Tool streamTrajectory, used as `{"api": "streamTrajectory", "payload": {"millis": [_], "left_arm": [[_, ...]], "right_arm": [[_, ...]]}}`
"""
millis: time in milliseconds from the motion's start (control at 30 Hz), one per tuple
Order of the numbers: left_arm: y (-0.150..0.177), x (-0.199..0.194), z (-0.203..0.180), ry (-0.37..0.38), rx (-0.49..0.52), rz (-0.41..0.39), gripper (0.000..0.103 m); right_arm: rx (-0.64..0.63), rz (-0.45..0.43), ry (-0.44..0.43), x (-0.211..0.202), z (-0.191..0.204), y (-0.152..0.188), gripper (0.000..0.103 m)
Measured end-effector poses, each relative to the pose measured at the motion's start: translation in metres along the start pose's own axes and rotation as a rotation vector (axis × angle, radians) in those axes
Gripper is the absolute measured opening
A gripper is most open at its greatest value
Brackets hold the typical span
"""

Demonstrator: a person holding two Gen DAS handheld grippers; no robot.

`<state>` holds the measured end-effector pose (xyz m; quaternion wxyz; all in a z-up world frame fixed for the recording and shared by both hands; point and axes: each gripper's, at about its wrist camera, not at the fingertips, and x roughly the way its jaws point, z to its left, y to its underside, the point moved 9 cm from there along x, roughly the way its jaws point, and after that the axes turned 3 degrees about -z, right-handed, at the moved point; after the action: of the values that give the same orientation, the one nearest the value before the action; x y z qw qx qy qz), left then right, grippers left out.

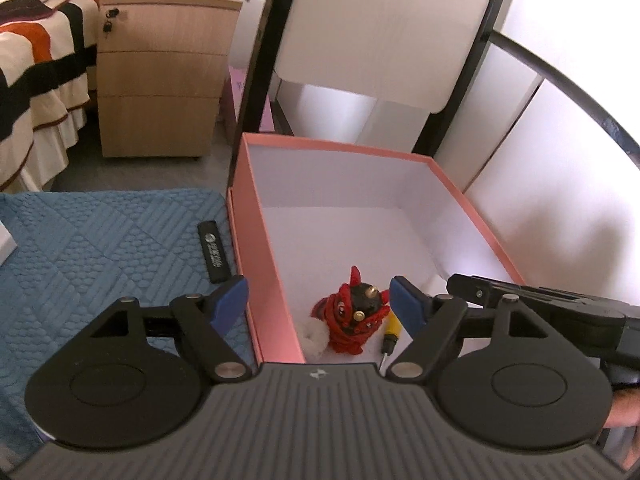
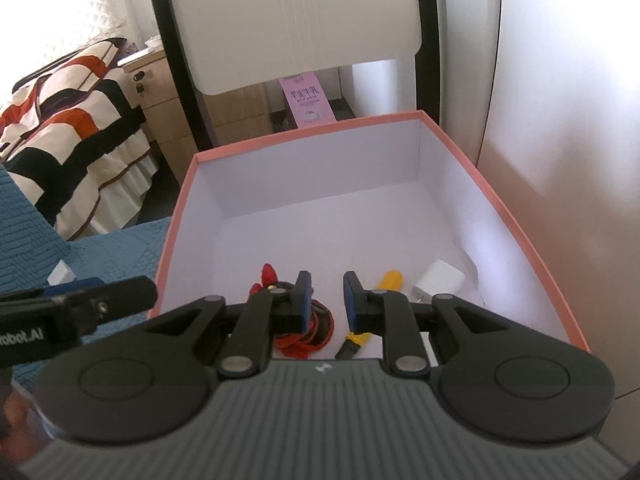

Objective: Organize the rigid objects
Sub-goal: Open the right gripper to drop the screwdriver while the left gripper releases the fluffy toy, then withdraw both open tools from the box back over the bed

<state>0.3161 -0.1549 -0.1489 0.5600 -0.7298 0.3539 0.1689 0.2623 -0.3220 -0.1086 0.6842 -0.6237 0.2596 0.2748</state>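
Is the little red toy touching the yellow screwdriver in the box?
Apart. In the left wrist view, a strip of white box floor shows between the red toy and the yellow screwdriver inside the pink box.

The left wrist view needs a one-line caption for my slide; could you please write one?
Open left gripper above the pink box holding a red toy and yellow screwdriver; black bar outside it on the blue mat.
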Motion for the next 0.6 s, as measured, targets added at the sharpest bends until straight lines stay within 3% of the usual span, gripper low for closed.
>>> {"api": "streamTrajectory", "payload": {"millis": [600], "left_arm": [[-0.015, -0.070, 0.045, -0.047, -0.034, -0.115, 0.084]], "right_arm": [[-0.082, -0.068, -0.086, -0.031, 0.061, -0.009, 0.021]]}}
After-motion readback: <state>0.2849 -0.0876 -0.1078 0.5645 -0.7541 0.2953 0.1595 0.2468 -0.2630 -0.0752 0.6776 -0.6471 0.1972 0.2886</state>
